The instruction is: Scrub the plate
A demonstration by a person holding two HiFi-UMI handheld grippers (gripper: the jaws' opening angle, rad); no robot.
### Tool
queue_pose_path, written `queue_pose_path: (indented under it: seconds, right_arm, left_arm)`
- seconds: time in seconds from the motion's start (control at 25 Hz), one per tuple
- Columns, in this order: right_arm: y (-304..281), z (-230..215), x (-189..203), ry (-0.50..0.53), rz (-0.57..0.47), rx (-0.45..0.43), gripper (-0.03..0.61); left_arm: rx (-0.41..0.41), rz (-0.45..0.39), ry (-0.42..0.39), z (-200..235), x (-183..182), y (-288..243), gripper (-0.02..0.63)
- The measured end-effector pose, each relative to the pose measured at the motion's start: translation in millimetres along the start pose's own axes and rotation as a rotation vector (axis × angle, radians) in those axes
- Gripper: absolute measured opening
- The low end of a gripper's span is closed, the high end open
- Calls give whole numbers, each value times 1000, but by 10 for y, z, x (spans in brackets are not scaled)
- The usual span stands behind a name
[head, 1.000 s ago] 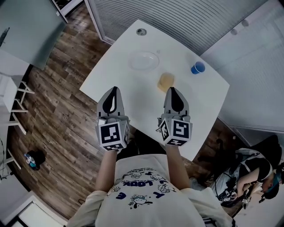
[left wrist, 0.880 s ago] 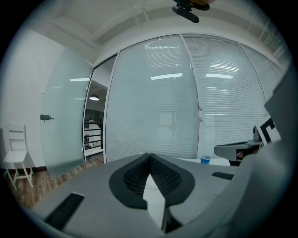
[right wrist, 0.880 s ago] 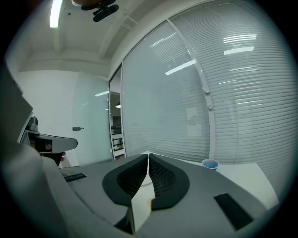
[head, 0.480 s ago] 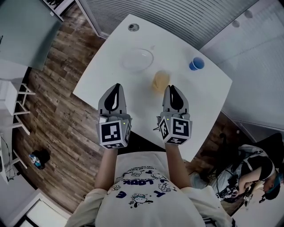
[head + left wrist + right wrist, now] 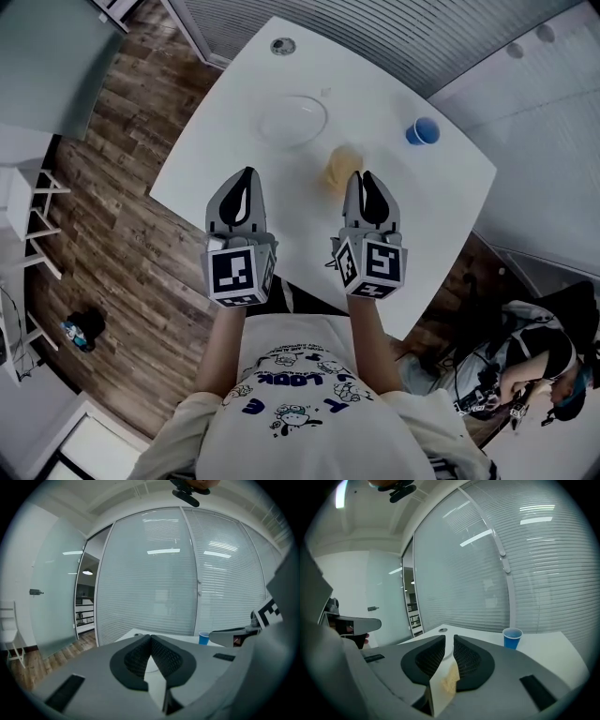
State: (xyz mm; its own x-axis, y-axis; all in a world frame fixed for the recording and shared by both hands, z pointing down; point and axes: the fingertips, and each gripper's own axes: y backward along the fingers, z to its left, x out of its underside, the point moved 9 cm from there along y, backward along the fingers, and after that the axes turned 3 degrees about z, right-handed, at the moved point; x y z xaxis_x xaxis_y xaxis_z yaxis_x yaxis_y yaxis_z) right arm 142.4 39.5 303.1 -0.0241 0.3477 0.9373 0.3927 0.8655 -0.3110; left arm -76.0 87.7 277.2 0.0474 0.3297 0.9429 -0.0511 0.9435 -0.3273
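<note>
A clear plate lies on the white table toward its far left side. A yellow sponge lies to the right of it, just beyond the tip of my right gripper. In the right gripper view the sponge shows through the narrow gap of the right gripper, whose jaws are opening with nothing pressed between the pads. My left gripper hovers over the table's near edge, short of the plate. Its tips meet in the left gripper view, holding nothing.
A blue cup stands at the table's far right. A round cable grommet sits in the far corner. A wall of blinds runs behind the table. A seated person is on the floor side at lower right.
Both grippers have edged forward over the table, and the right tip now stands closer to the sponge. The right jaws have parted slightly.
</note>
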Motion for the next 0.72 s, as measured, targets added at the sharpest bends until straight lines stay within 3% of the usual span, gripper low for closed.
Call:
queue_pose_path:
  seconds: [0.28,0.72]
  right_arm:
    - [-197,-43,97,-19,44,94,96]
    - [-436,56,155,-21,106,242,104]
  left_arm:
    - [95,40,-14,114,16,-424,26]
    - [228,110,5,324,48,-931,26]
